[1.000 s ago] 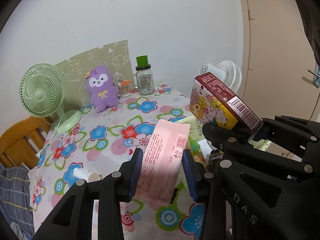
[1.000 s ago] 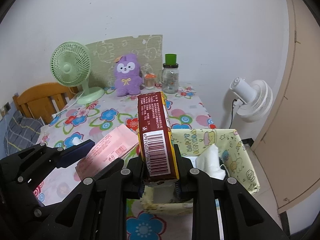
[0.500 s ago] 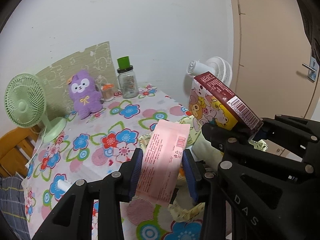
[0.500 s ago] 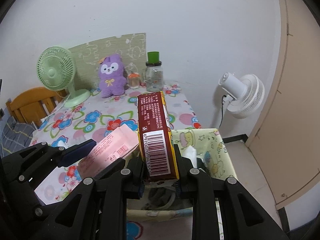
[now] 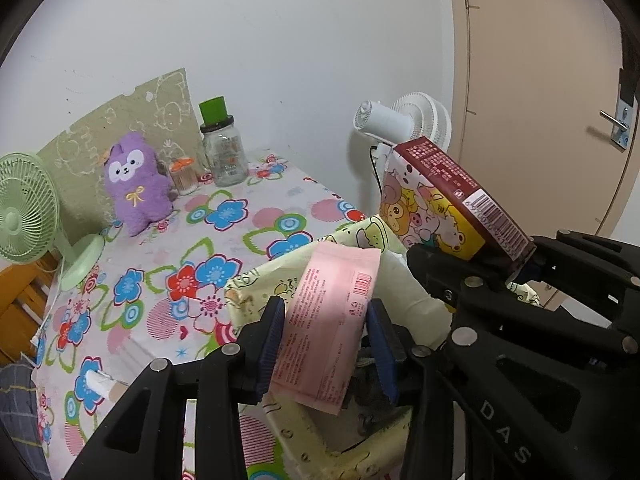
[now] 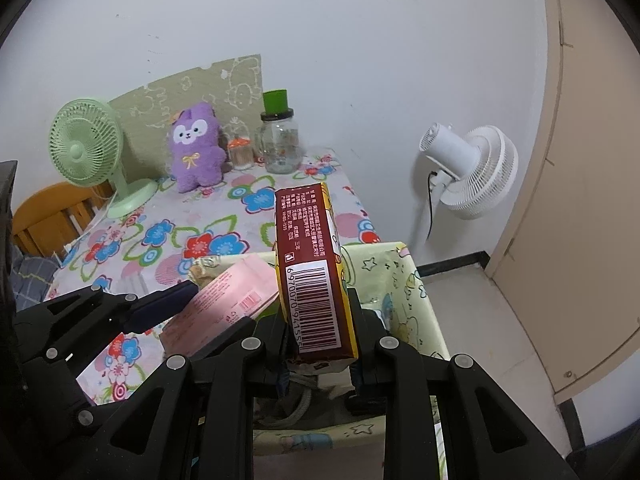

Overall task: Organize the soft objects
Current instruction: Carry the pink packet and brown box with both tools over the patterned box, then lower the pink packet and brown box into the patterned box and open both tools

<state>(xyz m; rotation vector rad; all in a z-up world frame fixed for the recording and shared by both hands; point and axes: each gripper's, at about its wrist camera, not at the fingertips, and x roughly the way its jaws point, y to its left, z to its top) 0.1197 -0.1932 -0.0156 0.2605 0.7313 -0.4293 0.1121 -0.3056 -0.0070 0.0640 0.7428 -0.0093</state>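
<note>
Floral table (image 5: 160, 264), pink pack (image 5: 328, 320) gripped, seemingly over bin (image 6: 404, 280).

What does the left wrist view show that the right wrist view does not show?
Only the left wrist view shows the door handle and the cartoon animal face of the tissue box. Only the right wrist view shows the floor beside the yellow fabric bin. Both show the pink tissue pack, purple plush and green fan.

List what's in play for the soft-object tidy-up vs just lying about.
In play:
left gripper holding pink tissue pack
right gripper holding cartoon tissue pack
yellow fabric bin

Lying about:
purple plush
green fan
white fan
glass jar
</note>
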